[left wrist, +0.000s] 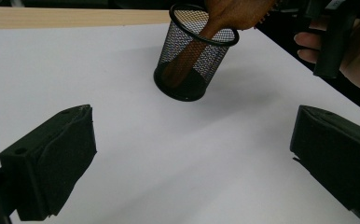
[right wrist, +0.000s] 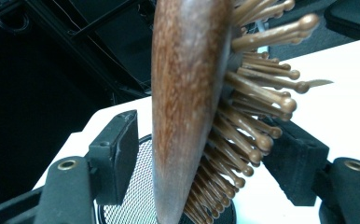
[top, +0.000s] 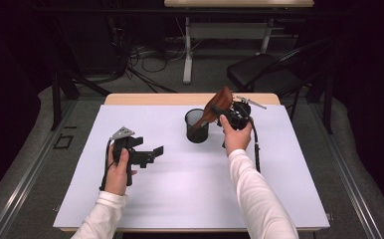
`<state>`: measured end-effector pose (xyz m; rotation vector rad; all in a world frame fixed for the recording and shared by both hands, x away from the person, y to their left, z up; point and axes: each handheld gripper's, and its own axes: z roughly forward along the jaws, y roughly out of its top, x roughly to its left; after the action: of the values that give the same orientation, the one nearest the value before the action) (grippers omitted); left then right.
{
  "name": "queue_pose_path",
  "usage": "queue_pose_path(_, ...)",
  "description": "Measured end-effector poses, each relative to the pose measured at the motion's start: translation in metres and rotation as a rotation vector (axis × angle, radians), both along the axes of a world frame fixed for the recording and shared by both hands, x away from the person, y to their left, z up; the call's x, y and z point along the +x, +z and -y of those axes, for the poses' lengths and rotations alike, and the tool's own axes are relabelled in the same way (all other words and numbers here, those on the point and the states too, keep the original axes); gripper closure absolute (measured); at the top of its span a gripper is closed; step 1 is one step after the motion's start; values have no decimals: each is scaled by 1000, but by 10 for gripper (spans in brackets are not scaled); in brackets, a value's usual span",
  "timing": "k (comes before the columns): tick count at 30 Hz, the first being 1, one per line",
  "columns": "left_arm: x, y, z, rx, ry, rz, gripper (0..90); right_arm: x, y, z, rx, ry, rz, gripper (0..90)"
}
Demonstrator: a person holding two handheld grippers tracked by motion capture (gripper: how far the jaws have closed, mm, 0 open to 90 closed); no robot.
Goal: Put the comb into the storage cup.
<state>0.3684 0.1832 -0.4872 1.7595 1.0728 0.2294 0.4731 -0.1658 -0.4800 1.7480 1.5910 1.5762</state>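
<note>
A white table top (top: 180, 189) is seen centre frame in the high view, w/ a dark floor, cables and a black chair (top: 264, 69) behind it at the top. A wooden hairbrush (top: 215, 107) is stood handle-down in the black mesh cup (top: 196, 127), just right of centre, leaning up-right toward the right gripper (top: 236, 115); in the right gripper view its jaws are spread either side of the brush head, the left pad apart from the wood, contact at the bristle side can't be told. The left gripper (top: 147, 155) is held lower left, jaws wide apart, nothing between.
</note>
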Motion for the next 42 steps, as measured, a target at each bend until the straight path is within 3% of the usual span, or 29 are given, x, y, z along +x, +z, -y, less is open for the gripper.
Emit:
queue_pose_path(12, 1, -1, 0, 1, -1, -2, 2, 1, -1, 1, -20, -14, -16, 164)
queue_pose_path(18, 0, -1, 1, 4, -1, -2, 3, 0, 0, 4, -41, -14, -21, 152)
queue_pose_path(42, 0, -1, 0, 3, -1, -1, 3, -6, 8, 13, -36, 21, -20, 143)
